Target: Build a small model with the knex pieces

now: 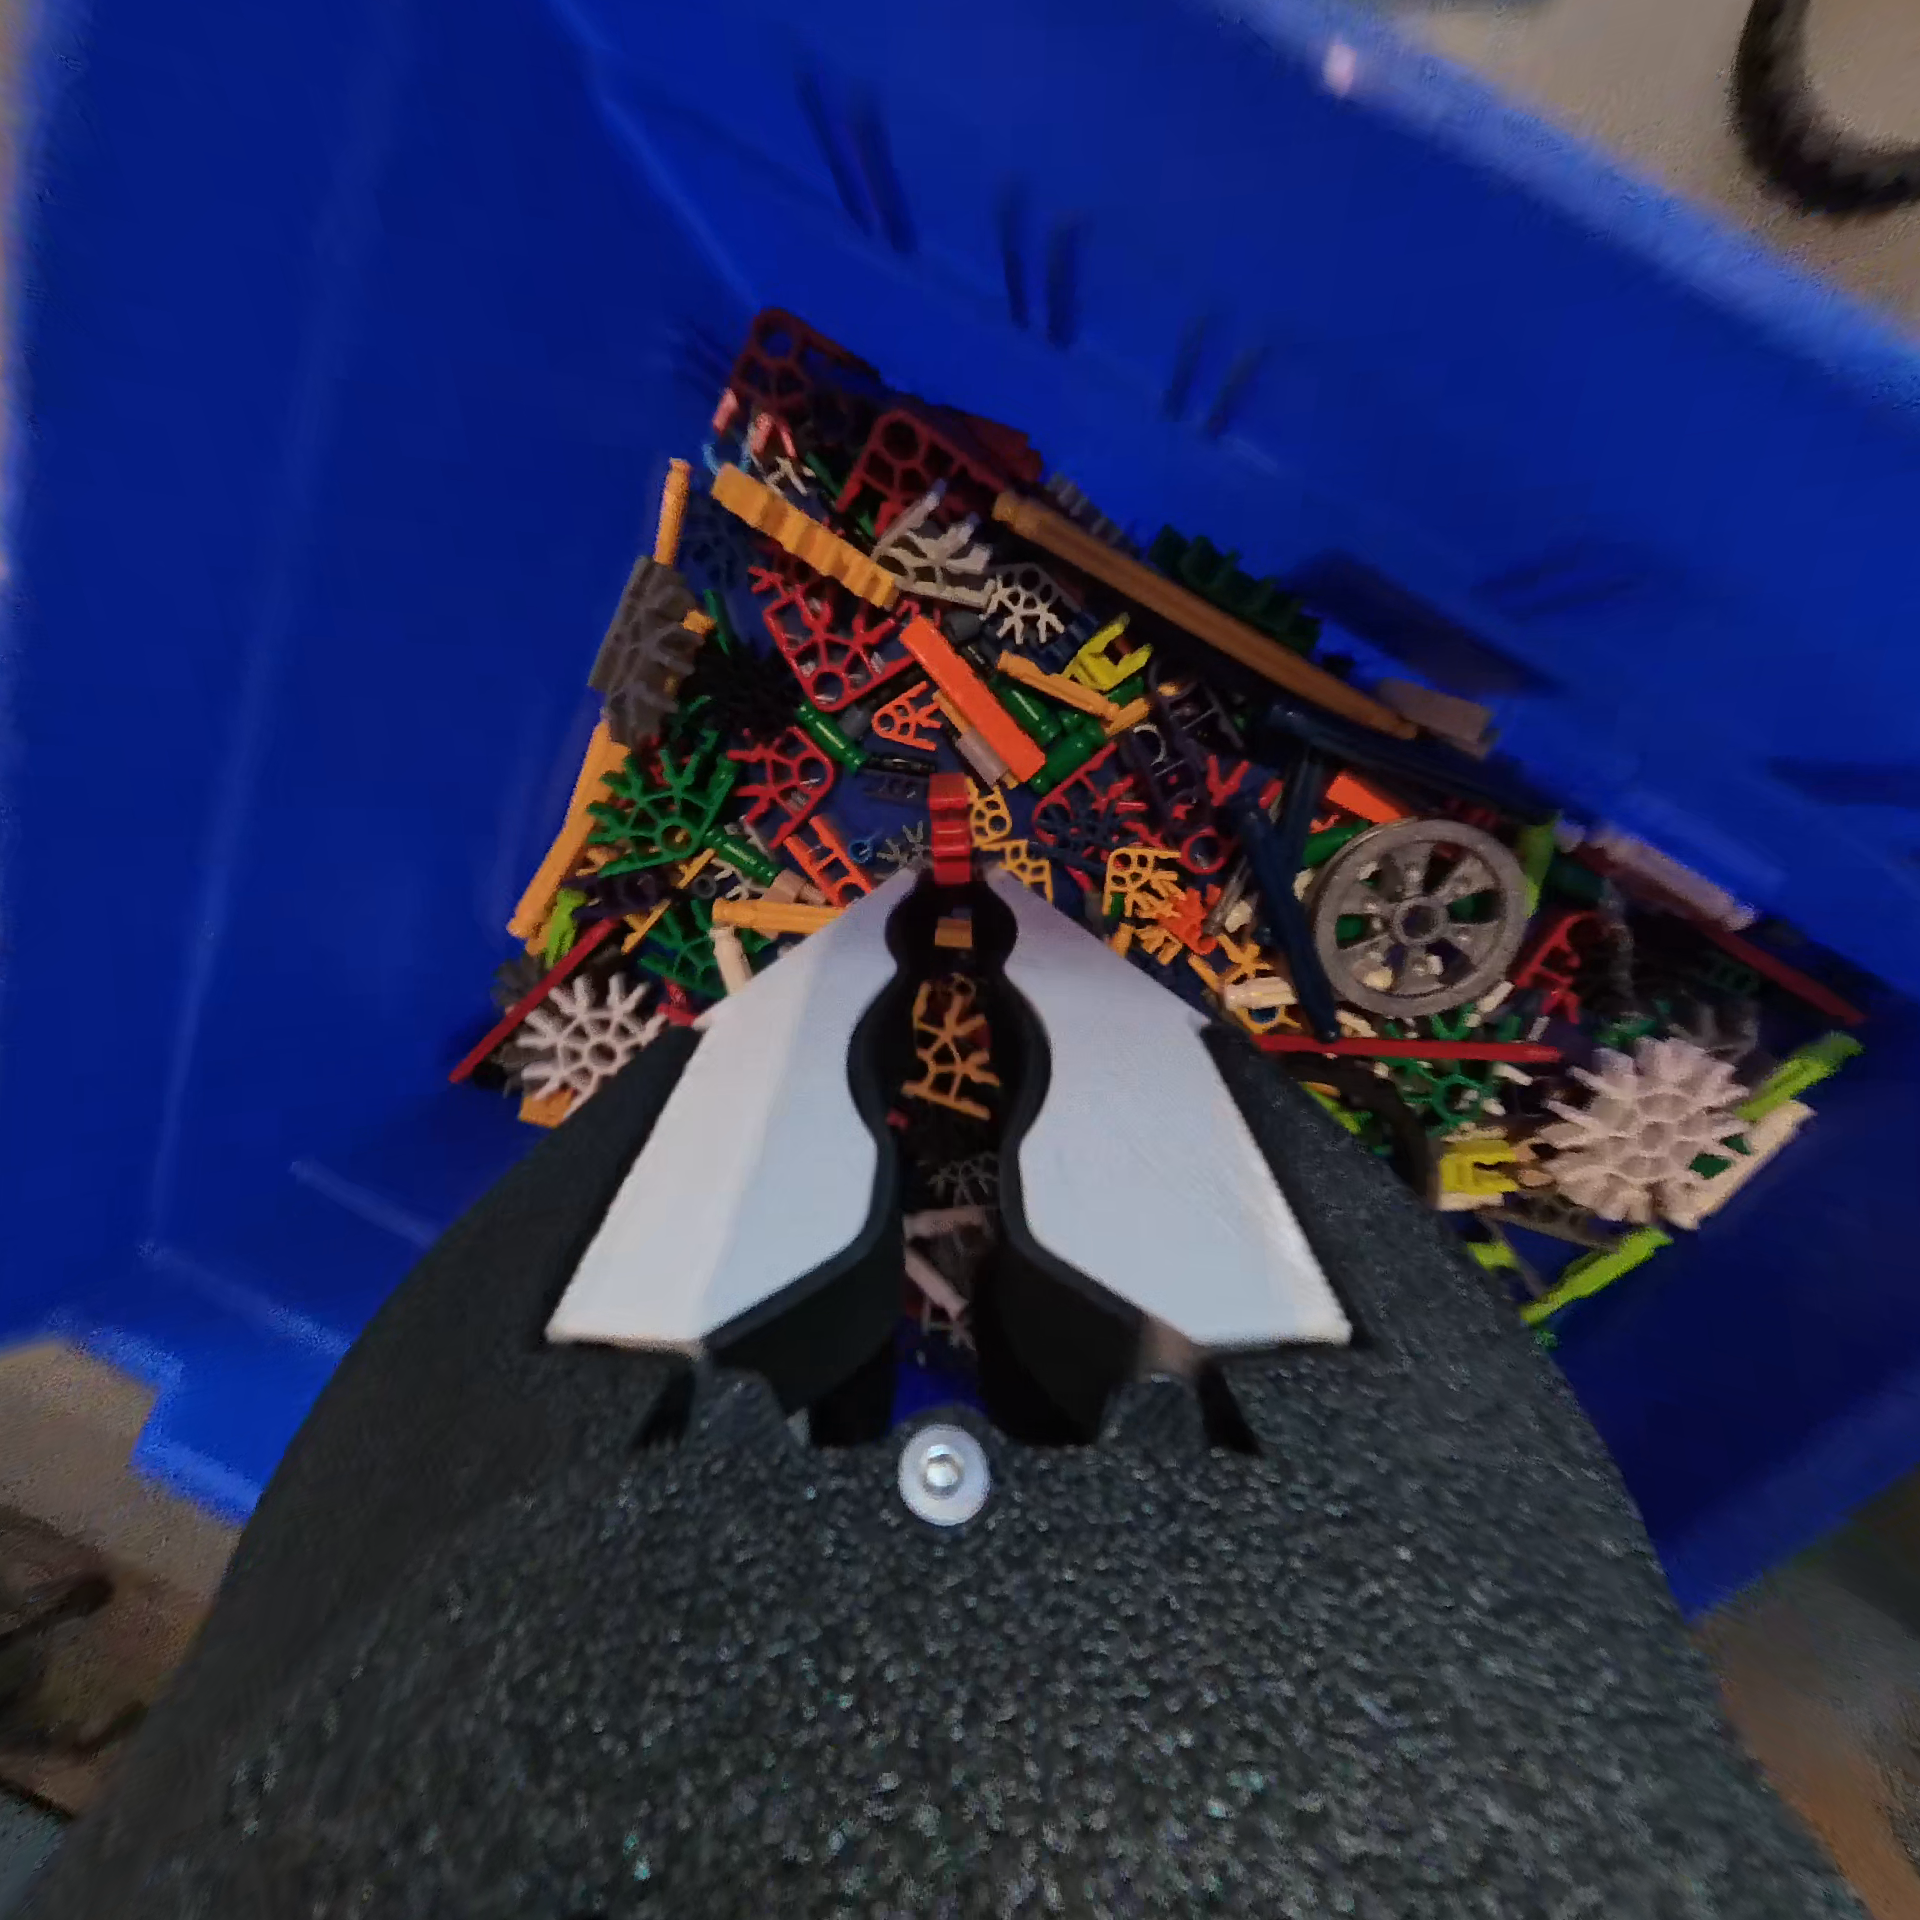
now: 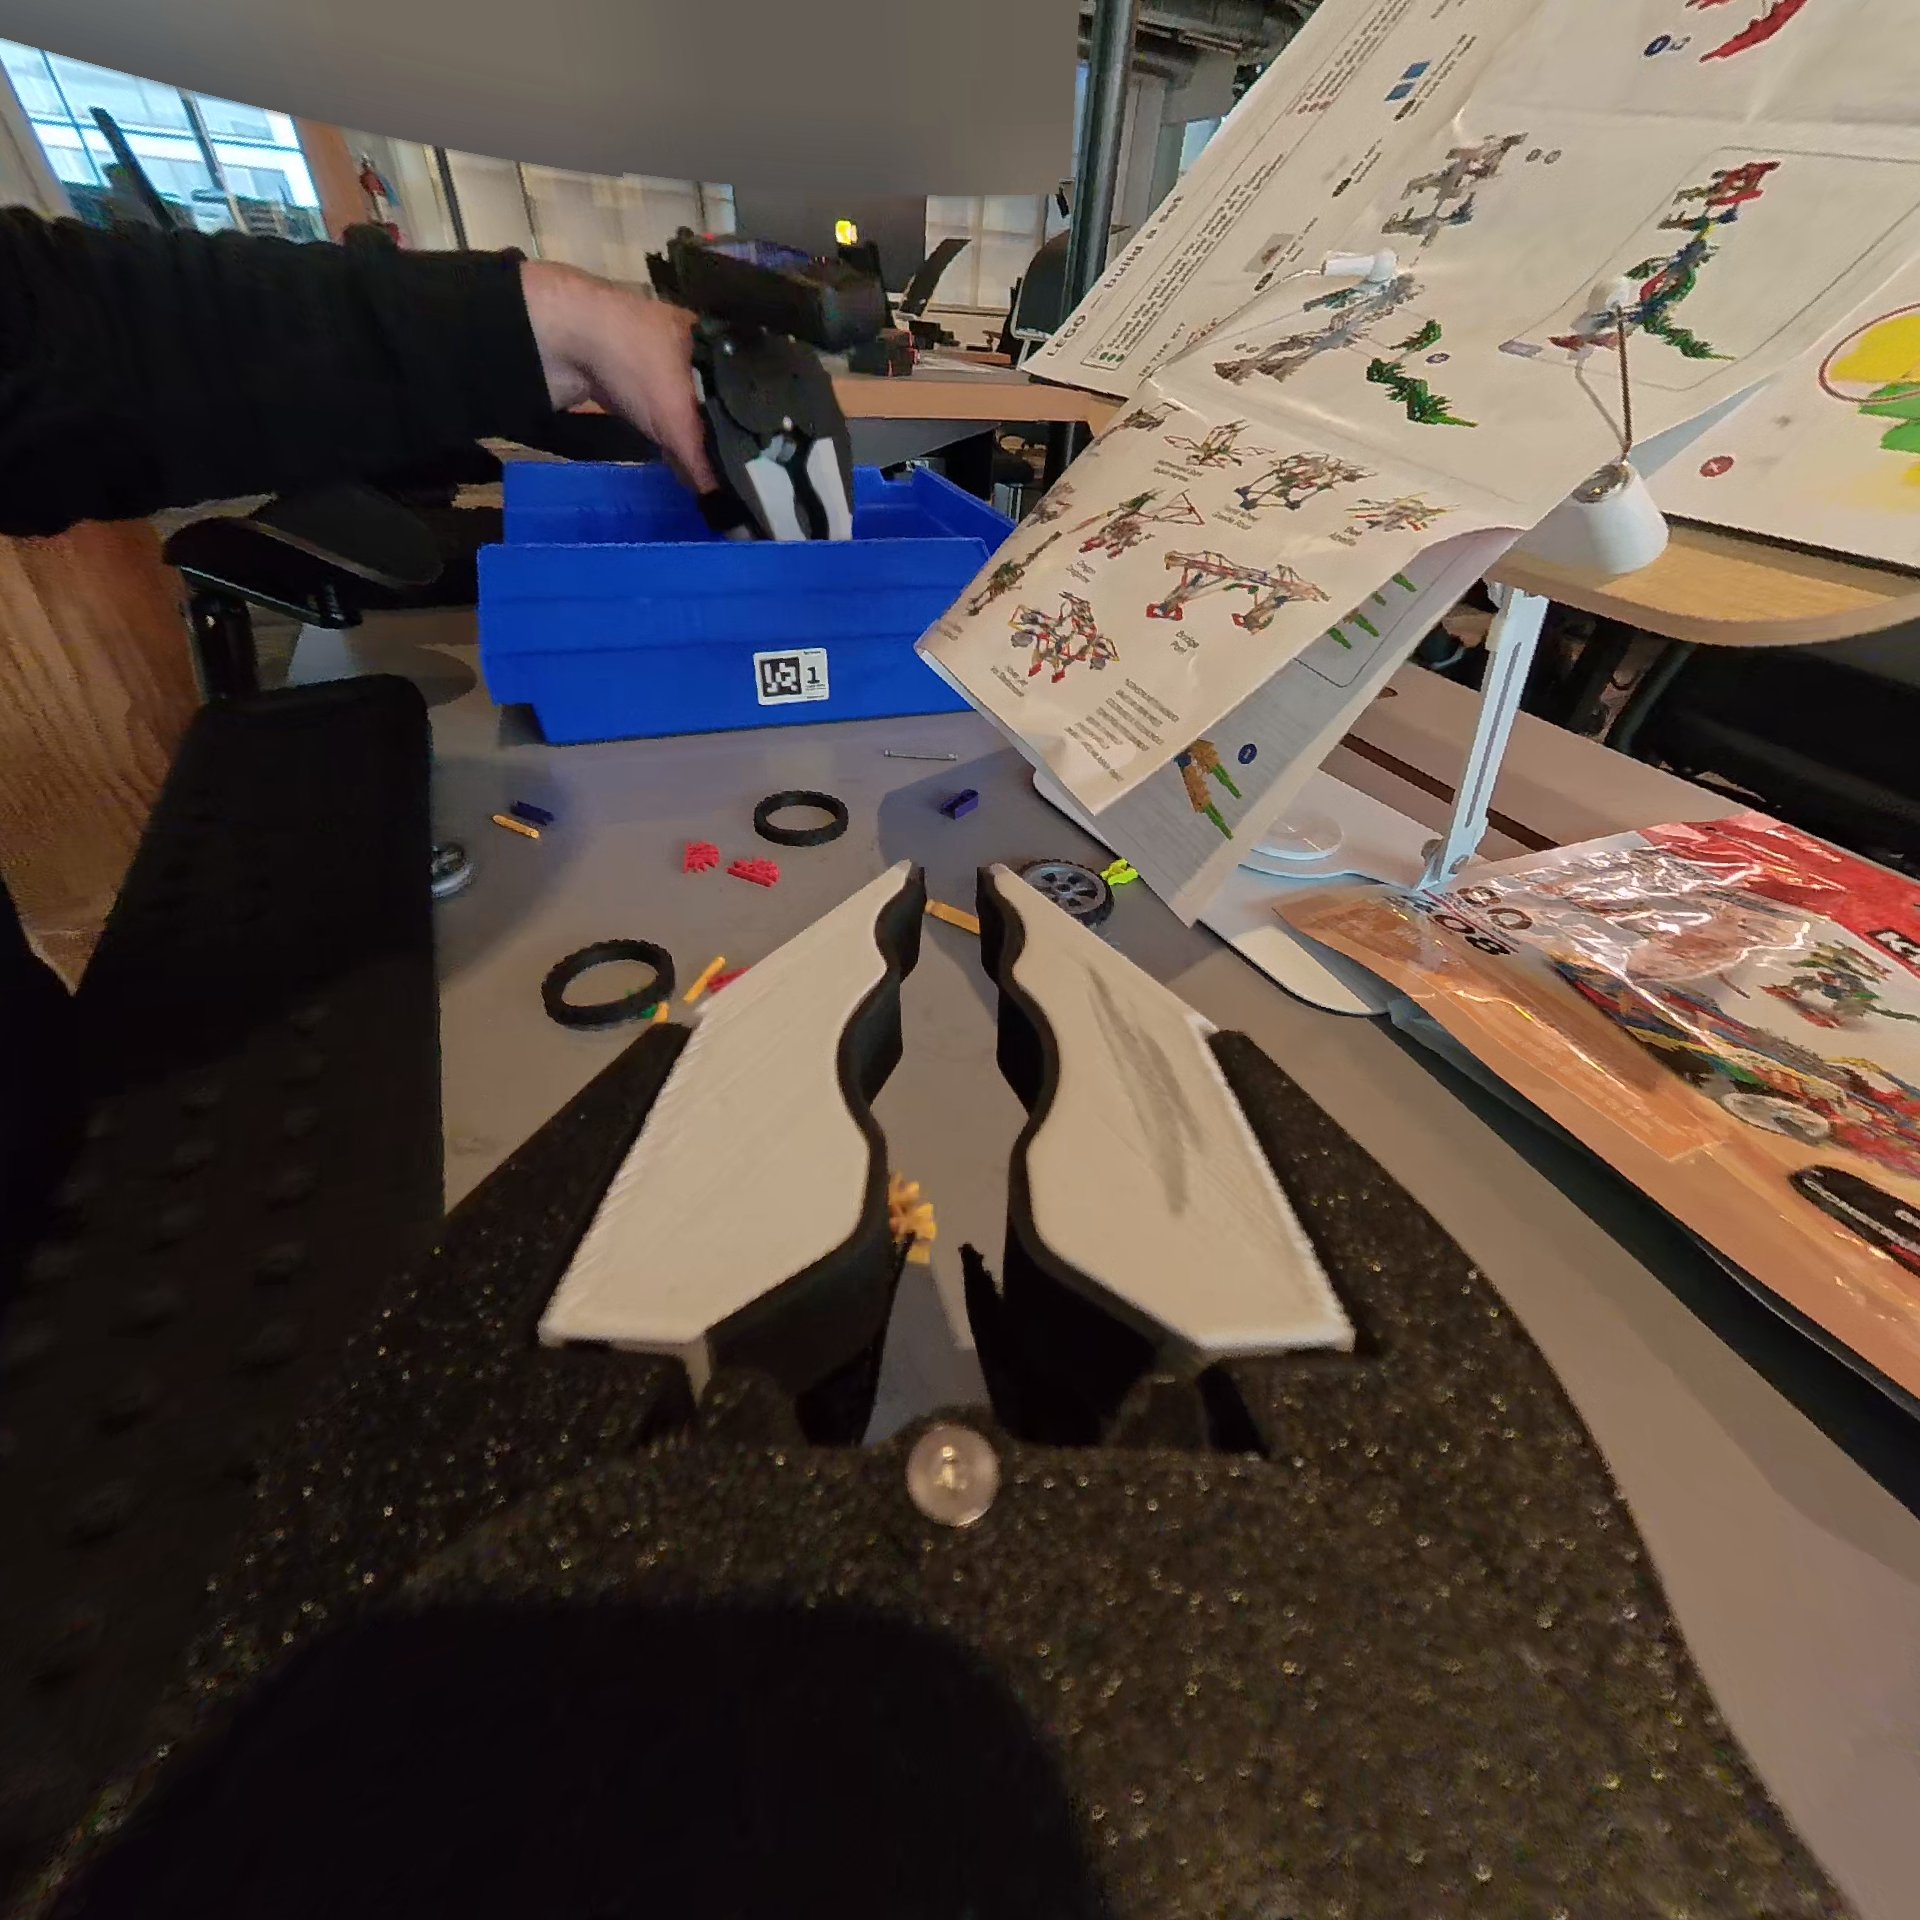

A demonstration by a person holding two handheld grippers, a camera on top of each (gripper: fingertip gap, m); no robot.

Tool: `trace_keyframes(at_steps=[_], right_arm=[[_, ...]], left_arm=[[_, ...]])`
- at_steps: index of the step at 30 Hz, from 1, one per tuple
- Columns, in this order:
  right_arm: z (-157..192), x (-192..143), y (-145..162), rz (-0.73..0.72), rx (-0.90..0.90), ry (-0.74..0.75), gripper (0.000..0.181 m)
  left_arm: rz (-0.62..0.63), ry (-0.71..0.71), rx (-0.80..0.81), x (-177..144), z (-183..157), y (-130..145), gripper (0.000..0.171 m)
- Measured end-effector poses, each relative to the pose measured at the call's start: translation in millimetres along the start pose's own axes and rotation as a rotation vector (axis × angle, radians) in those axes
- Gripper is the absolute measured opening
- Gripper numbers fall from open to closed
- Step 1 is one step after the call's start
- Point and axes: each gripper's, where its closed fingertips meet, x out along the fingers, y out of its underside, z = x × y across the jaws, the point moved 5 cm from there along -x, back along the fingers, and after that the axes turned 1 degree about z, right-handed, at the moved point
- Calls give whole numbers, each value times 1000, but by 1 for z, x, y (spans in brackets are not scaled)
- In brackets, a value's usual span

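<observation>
My left gripper (image 1: 948,883) is shut on a small red connector piece (image 1: 948,831) and holds it over a blue bin (image 1: 312,623). The bin holds a pile of coloured rods and connectors (image 1: 1039,707) and a grey spoked wheel (image 1: 1418,920). In the right wrist view a hand holds that left gripper (image 2: 790,499) tip-down inside the blue bin (image 2: 644,644). My right gripper (image 2: 951,883) is slightly open and empty, low over the grey table. A yellow rod (image 2: 951,916) and a small tyred wheel (image 2: 1068,888) lie just beyond its tips.
Two black tyre rings (image 2: 798,818) (image 2: 608,982), red connectors (image 2: 727,864), a purple piece (image 2: 958,802) and a yellow connector (image 2: 909,1216) lie on the table. An instruction sheet on a white stand (image 2: 1247,520) and a plastic bag (image 2: 1662,1018) are on the right. A black padded armrest (image 2: 260,935) is on the left. Spacing between my two grippers at the tips: around 45 centimetres.
</observation>
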Motion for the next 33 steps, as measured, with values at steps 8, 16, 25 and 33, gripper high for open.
trace_keyframes(at_steps=[8,16,25,33], right_arm=[[45,70,-34,-13,16,-90,22],[92,130,-44,38,4,-201,27],[100,128,-36,76,-69,-240,6],[21,85,31,520,-375,113,6]], left_arm=[[-384,25,128,-95,-82,-86,6],[-484,216,344,-83,-190,-151,5],[-504,258,299,-70,-200,-148,18],[-358,-149,43,-91,-54,-61,27]])
